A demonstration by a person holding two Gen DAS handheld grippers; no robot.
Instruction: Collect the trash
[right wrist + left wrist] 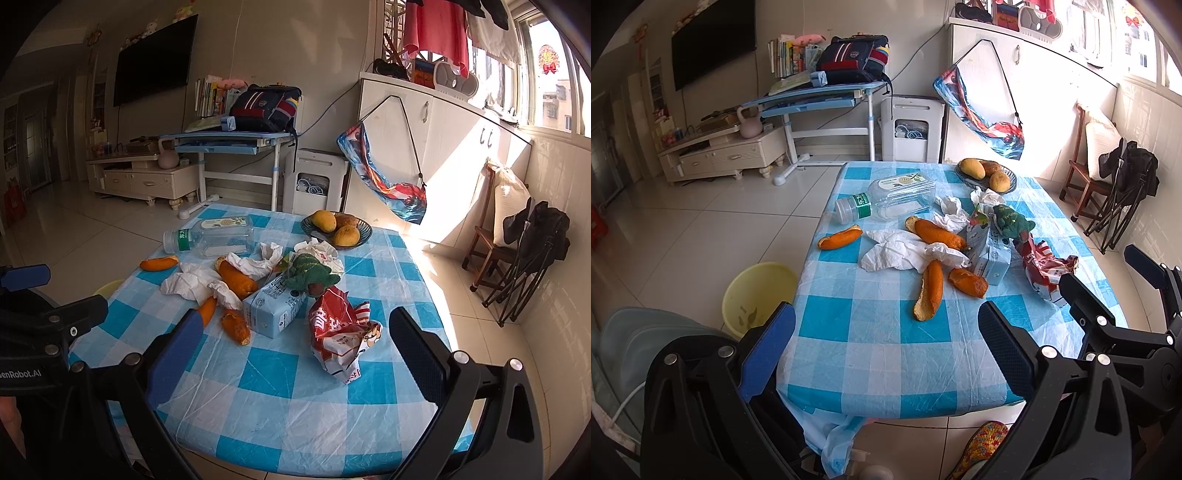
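Trash lies on a blue-checked table: several orange peels, crumpled white tissues, a light-blue carton, a red snack wrapper and an empty plastic bottle. A yellow bin stands on the floor left of the table. My left gripper is open and empty over the near table edge. My right gripper is open and empty, with the red wrapper and carton just ahead between its fingers.
A bowl of mangoes sits at the table's far edge, and a green plush toy lies behind the carton. A wooden chair and folded black chair stand to the right. A desk stands beyond.
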